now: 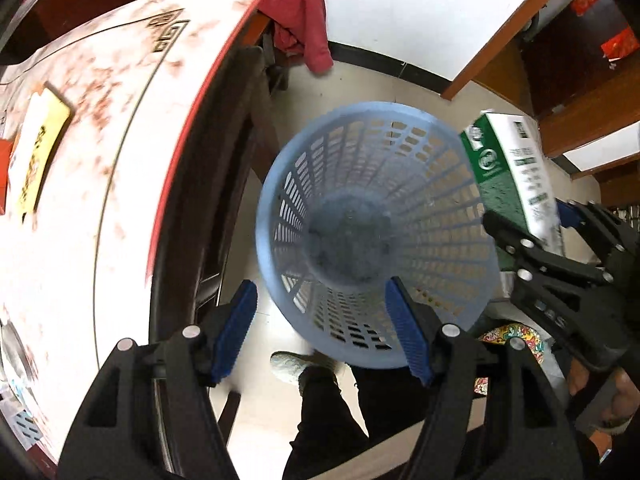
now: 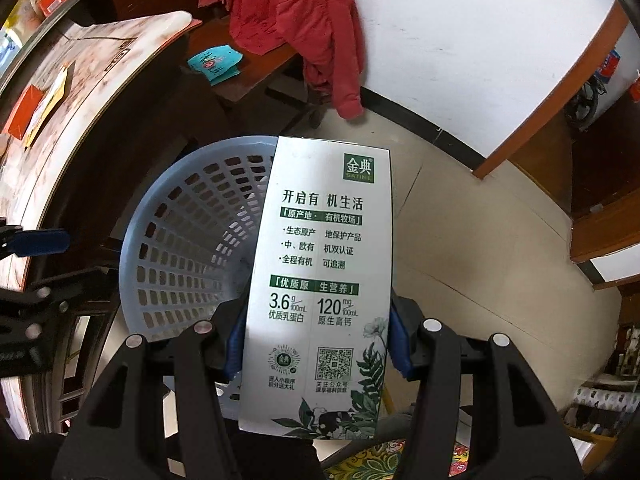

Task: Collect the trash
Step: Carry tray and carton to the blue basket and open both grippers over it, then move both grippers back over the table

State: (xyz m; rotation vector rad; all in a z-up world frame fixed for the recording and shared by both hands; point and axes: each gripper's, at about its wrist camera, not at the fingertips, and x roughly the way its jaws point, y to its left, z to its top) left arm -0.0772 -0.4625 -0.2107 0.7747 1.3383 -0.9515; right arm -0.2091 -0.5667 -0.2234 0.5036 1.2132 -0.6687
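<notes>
Ahead of the left gripper's (image 1: 322,332) fingers the blue basket (image 1: 280,184) gapes unobstructed; the table edge (image 1: 176,184) crowds its left finger.

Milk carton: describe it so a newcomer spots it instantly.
Find the blue slotted basket on the floor beside the table. Right of its rim, the right gripper clamps a tall white milk carton, the only thing with green print.

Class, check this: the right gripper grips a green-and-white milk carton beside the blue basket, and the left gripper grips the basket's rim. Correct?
Not quite. The left gripper is open and holds nothing, as the left wrist view shows. The right gripper does grip the milk carton beside the blue basket.
</notes>
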